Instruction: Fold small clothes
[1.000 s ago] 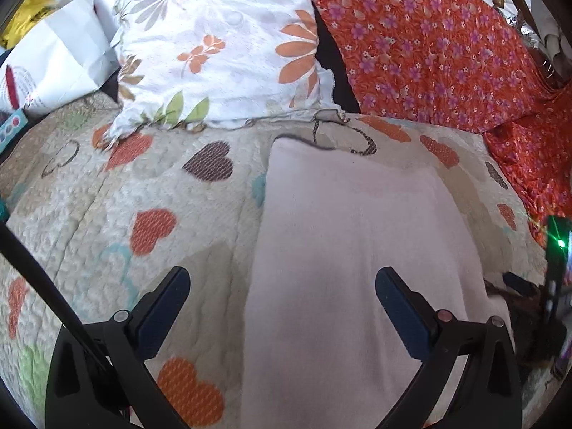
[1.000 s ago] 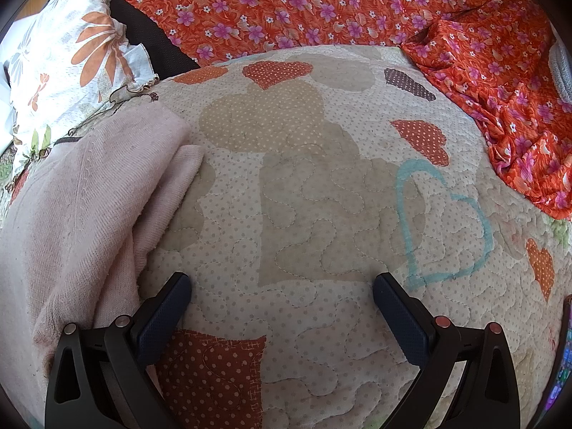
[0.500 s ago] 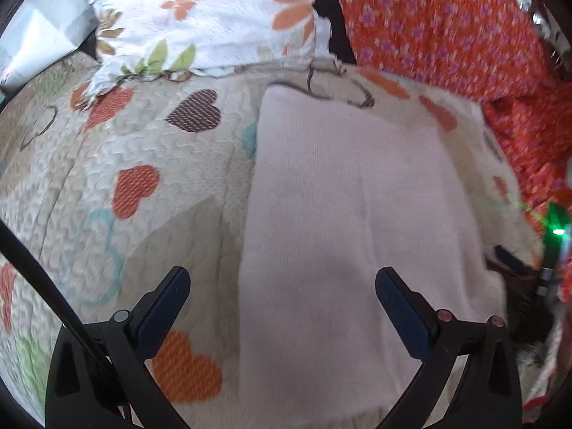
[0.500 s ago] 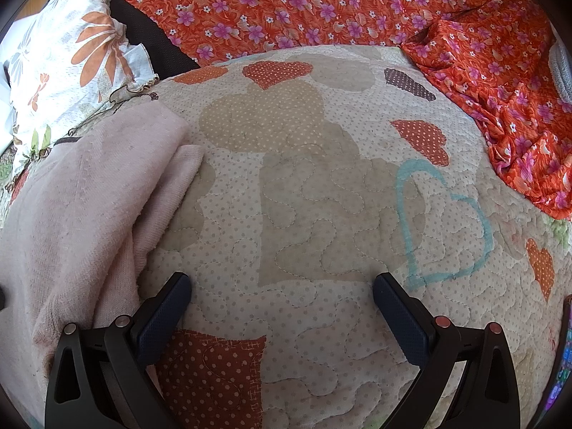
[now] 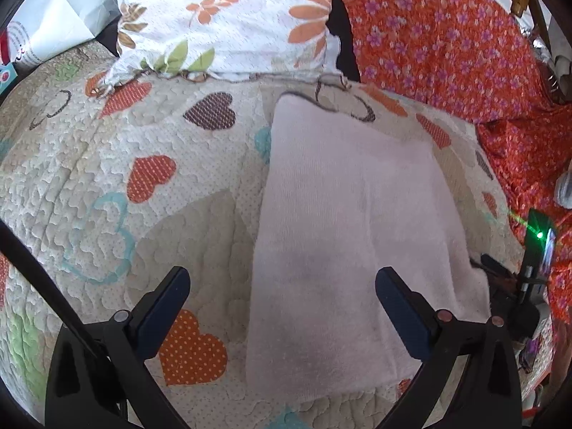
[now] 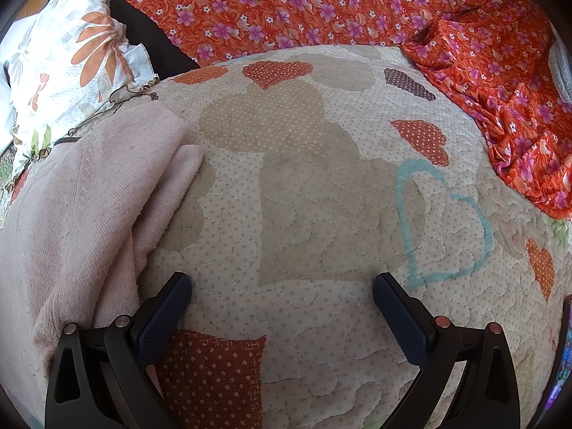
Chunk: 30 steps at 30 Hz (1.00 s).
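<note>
Garment: a pale pink knit garment (image 5: pixel 350 236) is laid flat, already folded lengthwise, on the heart-patterned quilt (image 5: pixel 118 193), toward its far edge by the floral pillow (image 5: pixel 228 18).
Handling: judged light, soft, limp; likely to sag when lifted.
Hold: best taken at the near-edge corners.
Left gripper (image 5: pixel 282 300): spread wide, nothing held.
Right gripper (image 6: pixel 282 300): spread wide, empty, beside the garment's layered edge (image 6: pixel 157 207).

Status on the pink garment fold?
Done: the pink garment lies on the heart quilt as a long panel; layered edges show at least one fold. In hand: nothing; left gripper and right gripper are open. Left, probably: fold it shorter.
</note>
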Available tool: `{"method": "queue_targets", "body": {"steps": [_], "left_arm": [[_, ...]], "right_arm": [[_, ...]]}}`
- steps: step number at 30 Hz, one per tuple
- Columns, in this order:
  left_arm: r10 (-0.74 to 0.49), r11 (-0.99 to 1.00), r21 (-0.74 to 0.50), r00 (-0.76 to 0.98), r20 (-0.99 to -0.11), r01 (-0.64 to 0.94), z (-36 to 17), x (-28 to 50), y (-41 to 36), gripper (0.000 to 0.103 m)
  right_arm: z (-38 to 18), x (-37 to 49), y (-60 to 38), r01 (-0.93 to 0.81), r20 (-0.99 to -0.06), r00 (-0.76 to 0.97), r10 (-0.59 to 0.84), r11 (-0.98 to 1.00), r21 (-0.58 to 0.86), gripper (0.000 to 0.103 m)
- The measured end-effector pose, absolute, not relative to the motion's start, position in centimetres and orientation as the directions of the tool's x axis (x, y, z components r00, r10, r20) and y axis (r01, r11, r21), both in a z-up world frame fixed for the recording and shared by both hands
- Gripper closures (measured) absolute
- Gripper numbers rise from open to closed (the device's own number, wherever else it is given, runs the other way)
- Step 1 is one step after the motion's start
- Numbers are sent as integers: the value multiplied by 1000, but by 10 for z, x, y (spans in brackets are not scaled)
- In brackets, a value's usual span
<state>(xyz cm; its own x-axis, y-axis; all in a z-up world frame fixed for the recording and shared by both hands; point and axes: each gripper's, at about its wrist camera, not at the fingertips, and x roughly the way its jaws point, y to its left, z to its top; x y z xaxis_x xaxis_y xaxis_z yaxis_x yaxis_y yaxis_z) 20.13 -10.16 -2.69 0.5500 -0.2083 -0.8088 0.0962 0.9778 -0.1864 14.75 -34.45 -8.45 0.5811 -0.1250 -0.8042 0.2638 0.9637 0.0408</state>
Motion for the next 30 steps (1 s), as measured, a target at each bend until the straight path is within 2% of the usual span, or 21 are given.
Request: {"method": "queue_targets", "body": {"steps": [19, 30], "left_arm": [[-237, 969, -237, 564, -791, 75, -12, 190, -77, 0], [-218, 976, -196, 569, -793, 100, -14, 182, -86, 0]], "right_arm": [[-85, 147, -345, 264, -804, 581, -125, 964, 41, 0], [-85, 147, -345, 264, -804, 581, -125, 964, 41, 0]]}}
